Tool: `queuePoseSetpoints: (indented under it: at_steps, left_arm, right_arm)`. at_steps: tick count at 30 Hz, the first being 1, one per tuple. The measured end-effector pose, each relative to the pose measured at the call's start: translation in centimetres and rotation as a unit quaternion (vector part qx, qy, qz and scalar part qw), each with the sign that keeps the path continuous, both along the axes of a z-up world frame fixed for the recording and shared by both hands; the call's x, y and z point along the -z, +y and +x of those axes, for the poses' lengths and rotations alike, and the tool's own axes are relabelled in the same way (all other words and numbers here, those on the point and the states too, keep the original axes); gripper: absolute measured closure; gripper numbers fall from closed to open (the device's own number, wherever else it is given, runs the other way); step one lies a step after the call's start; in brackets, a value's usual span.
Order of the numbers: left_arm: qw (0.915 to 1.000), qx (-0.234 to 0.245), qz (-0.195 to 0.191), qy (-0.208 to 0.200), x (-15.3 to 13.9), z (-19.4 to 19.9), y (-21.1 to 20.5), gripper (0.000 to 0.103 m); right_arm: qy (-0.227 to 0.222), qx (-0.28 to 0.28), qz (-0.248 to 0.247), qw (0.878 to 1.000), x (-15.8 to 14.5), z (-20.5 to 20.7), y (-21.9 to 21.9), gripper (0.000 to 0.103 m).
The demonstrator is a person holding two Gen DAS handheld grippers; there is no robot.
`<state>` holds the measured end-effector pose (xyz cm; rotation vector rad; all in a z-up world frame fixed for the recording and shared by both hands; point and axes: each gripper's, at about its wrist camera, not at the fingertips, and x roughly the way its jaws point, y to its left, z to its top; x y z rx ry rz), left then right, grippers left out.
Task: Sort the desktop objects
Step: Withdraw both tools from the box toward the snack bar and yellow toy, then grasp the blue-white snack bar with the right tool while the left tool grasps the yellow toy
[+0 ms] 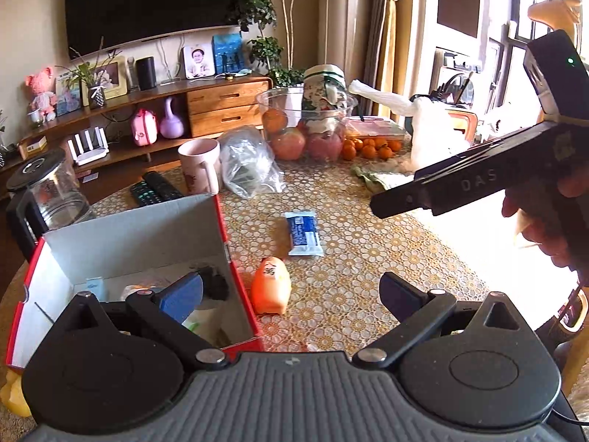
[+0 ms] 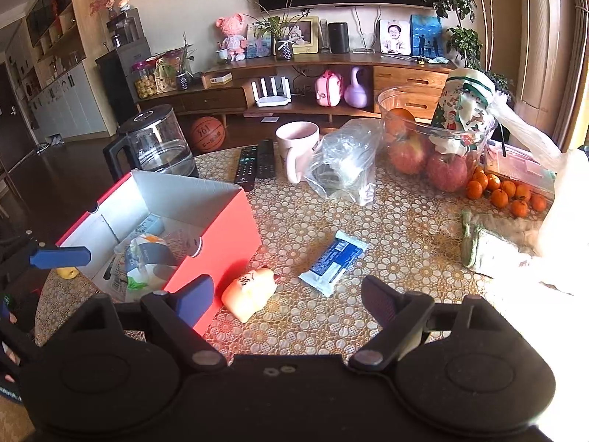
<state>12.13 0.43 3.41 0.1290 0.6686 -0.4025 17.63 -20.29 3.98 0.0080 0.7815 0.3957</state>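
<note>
Sunlight is washing over a round table (image 2: pixel 405 228) covered in a lace-patterned cloth of small white flowers on amber. At the near left a red cardboard box (image 2: pixel 221 235) with a pale grey inside is standing open, its flap raised, and crinkled snack packets (image 2: pixel 147 261) are lying in a loose pile on its floor. Just right of the box's red wall a small orange rounded squishy toy (image 1: pixel 271 287) with dark characters printed on top is lying on its side on the cloth, close to the wall; whether it is touching cannot be told. A little farther right, apart from the toy, a flat rectangular blue-and-white wrapped packet (image 1: pixel 303 234) is lying on the cloth. The left gripper (image 1: pixel 291 294) is hovering above the box's near right corner and the toy, its blue-padded fingers spread wide with nothing clamped between them. The right gripper (image 2: pixel 285 300) is hanging over the cloth near the toy, its fingers likewise standing wide apart and empty. Farther back a matte pink mug (image 2: pixel 298 149), two black remote controls (image 2: pixel 256 164), a crumpled clear plastic bag (image 2: pixel 346 164) and a glass kettle (image 2: pixel 158 147) with a black lid are sitting, and at the far right a clear bowl (image 2: pixel 434 140) is holding smooth red apples beside a cluster of small tangerines (image 2: pixel 504 189).
</note>
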Motion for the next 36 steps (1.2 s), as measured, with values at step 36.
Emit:
queuePoseSetpoints:
  at_steps: [36]
  left_arm:
    - [0.9974, 0.004, 0.032, 0.065, 8.6, 10.5, -7.0, 0.0]
  right_arm:
    - [0.084, 0.051, -0.016, 0.995, 7.9, 11.3, 1.0, 0.015]
